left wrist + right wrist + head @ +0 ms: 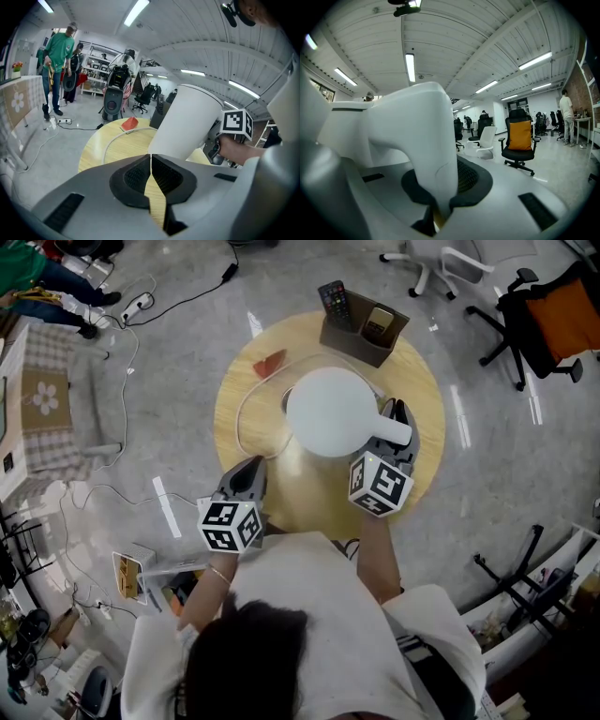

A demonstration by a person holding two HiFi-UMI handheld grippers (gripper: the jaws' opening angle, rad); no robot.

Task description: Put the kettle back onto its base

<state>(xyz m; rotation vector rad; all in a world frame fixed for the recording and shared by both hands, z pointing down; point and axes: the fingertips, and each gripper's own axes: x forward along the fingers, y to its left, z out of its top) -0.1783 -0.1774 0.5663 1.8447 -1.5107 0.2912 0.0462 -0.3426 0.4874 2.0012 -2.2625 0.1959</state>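
Two grippers, one working: the right gripper point(397, 423) has its fingers point(472, 177) clamped on the handle point(392, 434) to steer the kettle point(333, 412) over mid-worktop point(309, 493). The base is probably hidden beneath. Left gripper point(248, 472) waits aside, fingers closed on nothing.

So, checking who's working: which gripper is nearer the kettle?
Right. The right gripper grips the kettle by its handle; the left gripper sits apart from it, empty.
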